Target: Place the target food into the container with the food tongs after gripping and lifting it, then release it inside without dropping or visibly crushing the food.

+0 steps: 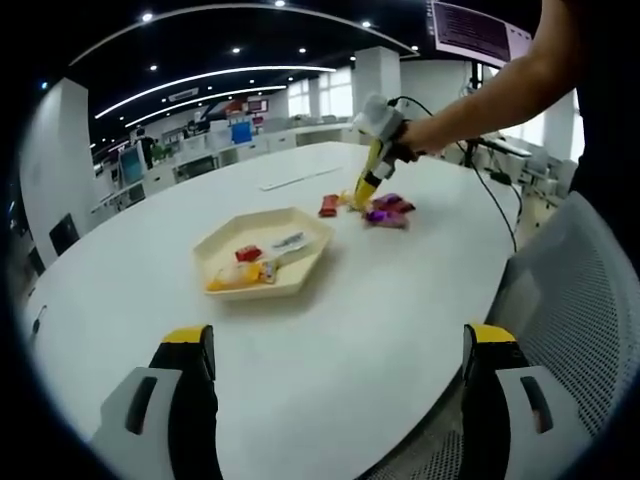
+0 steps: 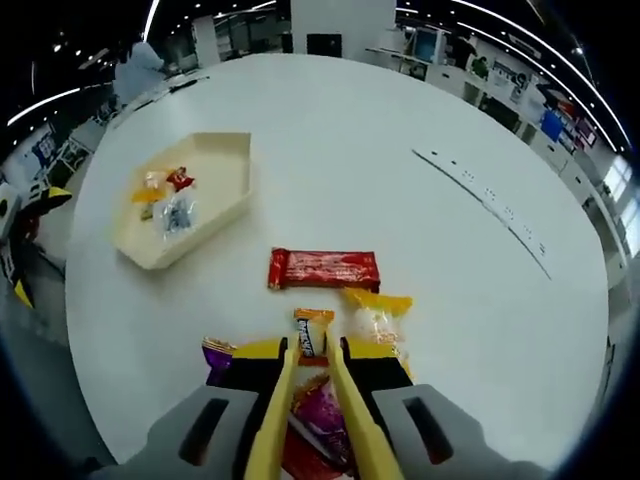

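Right gripper (image 2: 312, 345) tongs narrowed around orange snack (image 2: 312, 330), touching it. Red bar (image 2: 324, 269) at 12 o'clock. Left gripper (image 1: 335, 352) wide, empty.

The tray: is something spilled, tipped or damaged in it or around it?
Nothing stands out. The tray sits flat on the table with wrapped snacks inside; a red bar lies outside beside the other loose snacks, not yet moved.

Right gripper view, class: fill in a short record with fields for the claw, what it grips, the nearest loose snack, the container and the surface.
claw: right gripper with yellow tongs, closed on a snack
gripped item: small orange packet
nearest loose snack: red bar, flat on the table
container: cream hexagonal tray, already holding a few snacks
surface: white table
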`<action>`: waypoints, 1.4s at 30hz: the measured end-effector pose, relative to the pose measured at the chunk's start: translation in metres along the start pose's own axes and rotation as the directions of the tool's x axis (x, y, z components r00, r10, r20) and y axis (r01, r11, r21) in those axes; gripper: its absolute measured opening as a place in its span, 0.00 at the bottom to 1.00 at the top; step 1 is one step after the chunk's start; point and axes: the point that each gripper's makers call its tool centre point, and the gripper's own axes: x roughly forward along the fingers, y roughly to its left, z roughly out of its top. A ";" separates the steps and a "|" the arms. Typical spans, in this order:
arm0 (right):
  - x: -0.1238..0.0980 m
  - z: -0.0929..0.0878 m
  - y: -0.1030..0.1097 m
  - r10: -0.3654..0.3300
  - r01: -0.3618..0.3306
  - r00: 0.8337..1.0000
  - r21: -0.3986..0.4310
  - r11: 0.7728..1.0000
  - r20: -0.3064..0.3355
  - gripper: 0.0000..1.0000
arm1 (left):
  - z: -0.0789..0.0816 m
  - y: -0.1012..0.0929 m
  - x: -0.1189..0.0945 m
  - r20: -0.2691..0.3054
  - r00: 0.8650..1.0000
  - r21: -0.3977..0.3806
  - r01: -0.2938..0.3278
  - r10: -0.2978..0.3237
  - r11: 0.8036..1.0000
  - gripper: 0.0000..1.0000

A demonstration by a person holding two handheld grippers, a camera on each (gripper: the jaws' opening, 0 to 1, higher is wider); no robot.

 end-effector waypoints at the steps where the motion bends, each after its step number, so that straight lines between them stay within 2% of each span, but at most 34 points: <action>1: 0.000 0.001 0.000 -0.001 0.001 1.000 -0.004 1.000 0.001 0.20 | 0.002 0.000 -0.001 0.010 1.000 -0.001 -0.001 0.001 1.000 0.99; 14: -0.014 0.015 -0.008 0.013 -0.013 1.000 -0.022 1.000 0.018 0.20 | 0.002 -0.002 -0.001 0.014 1.000 -0.003 0.007 -0.007 1.000 0.99; 26: -0.028 0.029 -0.004 0.026 -0.025 0.999 -0.032 0.999 0.027 0.20 | 0.004 0.001 -0.002 0.026 1.000 -0.017 -0.003 0.003 1.000 0.99; 36: -0.030 0.043 -0.003 0.018 -0.016 0.999 -0.049 0.999 0.041 0.20 | 0.003 0.001 -0.001 0.023 1.000 -0.004 0.002 -0.002 1.000 0.99; 42: -0.031 0.057 0.005 0.026 -0.022 0.998 -0.065 0.998 0.050 0.21 | 0.005 0.003 -0.002 0.031 1.000 -0.007 -0.006 0.006 1.000 0.99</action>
